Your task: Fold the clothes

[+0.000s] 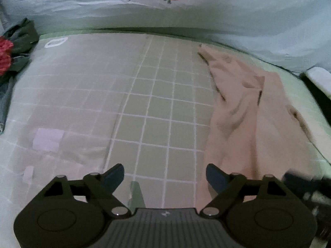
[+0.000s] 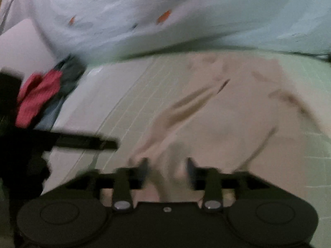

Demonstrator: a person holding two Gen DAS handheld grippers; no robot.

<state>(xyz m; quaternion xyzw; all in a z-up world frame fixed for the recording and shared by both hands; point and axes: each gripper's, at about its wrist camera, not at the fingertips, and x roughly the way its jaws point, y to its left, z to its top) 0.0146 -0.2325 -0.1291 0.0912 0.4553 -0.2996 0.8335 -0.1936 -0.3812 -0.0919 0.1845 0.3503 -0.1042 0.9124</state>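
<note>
While the left gripper (image 1: 165,177) hovers low over the gridded mat (image 1: 157,107), its fingers spread wide and grasping nothing, the right gripper (image 2: 167,171) sits over the near end of the pink garment (image 2: 238,113); fabric bunches between its fingers, but the blur hides whether they pinch it. That garment lies rumpled along the mat's right side. Farther left, a heap of red and dark clothes (image 1: 14,51); beyond, a carrot-print quilt (image 1: 186,16)

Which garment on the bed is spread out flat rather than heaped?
The pale pink garment, laid out long on the checked sheet under the right gripper. The red and dark clothes sit bunched at the left edge.
</note>
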